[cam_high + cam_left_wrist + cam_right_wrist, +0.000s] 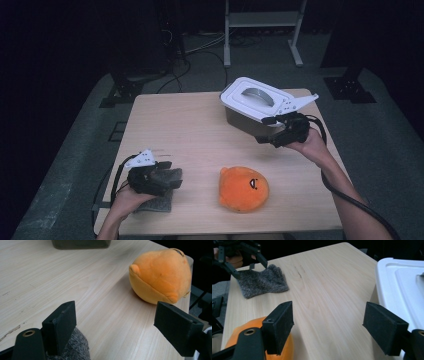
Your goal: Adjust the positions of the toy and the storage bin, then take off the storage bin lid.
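Note:
An orange plush toy lies near the table's front edge, right of centre; it also shows in the left gripper view and the right gripper view. A grey knitted cloth lies at the front left, partly under my left gripper. That gripper is open, with bare table between its jaws and the cloth beneath one jaw. My right gripper hovers open beside a grey box with a white handled lid. Nothing is between its jaws, and the lid is to their right.
The light wooden table has its front edge just past the plush and cloth. Behind the table stand a metal frame and floor cables. The far view from the right gripper shows the left gripper over the cloth.

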